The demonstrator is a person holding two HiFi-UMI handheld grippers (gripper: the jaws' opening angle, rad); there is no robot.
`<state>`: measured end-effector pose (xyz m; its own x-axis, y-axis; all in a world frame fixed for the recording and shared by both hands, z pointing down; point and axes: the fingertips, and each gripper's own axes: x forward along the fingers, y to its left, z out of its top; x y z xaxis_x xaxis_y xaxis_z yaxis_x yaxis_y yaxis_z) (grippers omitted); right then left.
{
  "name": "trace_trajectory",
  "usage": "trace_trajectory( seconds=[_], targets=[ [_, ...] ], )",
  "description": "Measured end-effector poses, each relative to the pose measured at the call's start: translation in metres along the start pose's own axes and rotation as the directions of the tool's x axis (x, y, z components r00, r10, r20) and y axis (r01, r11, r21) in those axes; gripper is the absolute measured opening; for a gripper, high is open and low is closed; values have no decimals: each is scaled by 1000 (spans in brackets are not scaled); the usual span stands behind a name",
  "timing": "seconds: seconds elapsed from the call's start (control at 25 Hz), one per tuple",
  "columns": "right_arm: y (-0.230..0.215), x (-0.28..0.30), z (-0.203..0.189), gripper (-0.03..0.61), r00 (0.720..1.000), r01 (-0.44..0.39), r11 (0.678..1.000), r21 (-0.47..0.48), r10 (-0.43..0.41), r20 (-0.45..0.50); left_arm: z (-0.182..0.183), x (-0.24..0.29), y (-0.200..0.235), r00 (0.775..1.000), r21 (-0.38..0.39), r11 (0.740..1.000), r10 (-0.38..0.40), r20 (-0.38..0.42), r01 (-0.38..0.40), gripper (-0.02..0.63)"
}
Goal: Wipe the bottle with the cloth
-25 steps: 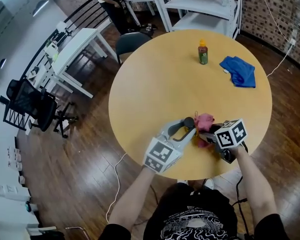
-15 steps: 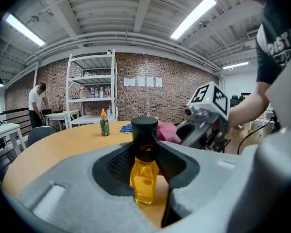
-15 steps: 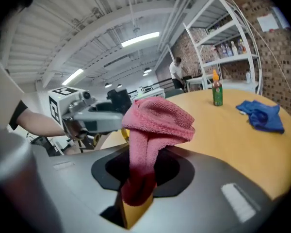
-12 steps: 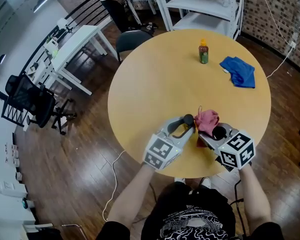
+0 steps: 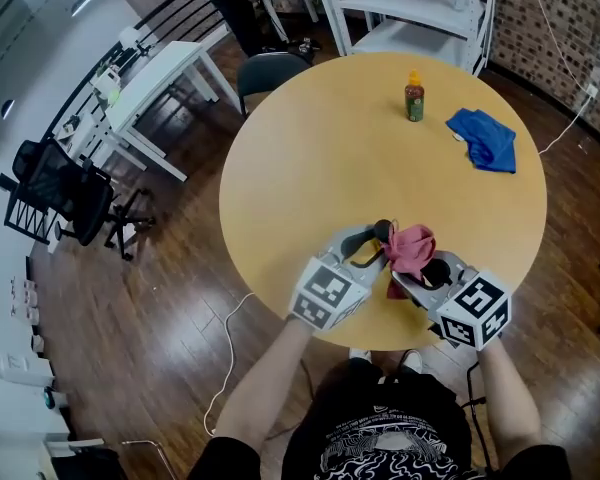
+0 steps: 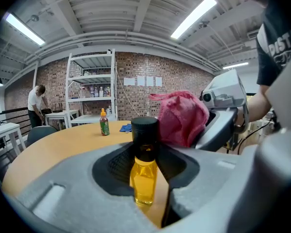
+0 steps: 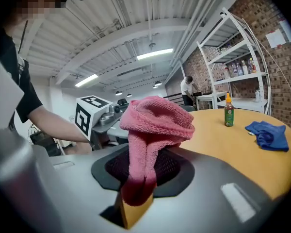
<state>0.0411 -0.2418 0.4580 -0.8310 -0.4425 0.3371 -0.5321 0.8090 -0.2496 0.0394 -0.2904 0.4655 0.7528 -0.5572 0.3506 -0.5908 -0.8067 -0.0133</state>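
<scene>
Lifted since a second ago, the fluffy pink terry cloth is up off the tabletop, its lower fold pinched in the right gripper. It bunches at three o'clock of the small clear bottle of yellow liquid, matte black cap, clamped upright by the left gripper at six o'clock on the round, smooth wooden table.

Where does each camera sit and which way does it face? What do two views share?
Head view: on the person's head, steeply down at the table; forearms, left gripper and right gripper show.
Left gripper view: on the left gripper, along its jaws, which hold the yellow bottle, toward the shelves.
Right gripper view: on the right gripper, along its jaws, which hold the pink cloth; a forearm shows.
Both gripper views show the far bottle and blue cloth.
</scene>
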Motion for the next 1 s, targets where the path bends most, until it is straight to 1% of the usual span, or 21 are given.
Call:
trace_trajectory(
  seconds=[0.32,0.48,0.64,0.76,0.84,0.92,1.0],
  targets=[
    [5,11,-35,103,998,-22,999,28,24,-62,0,-2,2,1000,-3,1000,-2,-1,2,135],
    [2,19,-58,103,990,-39,998,40,44,-133,1,1,3,1000,-3,1000,-4,-5,4,135],
    [2,27,-83,103,974,-51,998,46,60,-219,-1,0,3,1000,0,1000,-7,-5,7,135],
    [3,31,-98,103,954,-54,997,54,68,-291,-2,-1,3,1000,1,1000,-9,-3,9,135],
    [3,33,-107,103,935,-56,996,62,74,-347,-2,-1,3,1000,0,1000,-11,-2,11,135],
    [5,35,-117,103,907,-65,994,86,94,-411,-1,-1,4,1000,2,1000,-11,-1,11,135],
    [7,36,-127,103,871,-65,992,109,109,-479,-1,-1,3,1000,-2,1000,-13,1,13,135]
  ],
)
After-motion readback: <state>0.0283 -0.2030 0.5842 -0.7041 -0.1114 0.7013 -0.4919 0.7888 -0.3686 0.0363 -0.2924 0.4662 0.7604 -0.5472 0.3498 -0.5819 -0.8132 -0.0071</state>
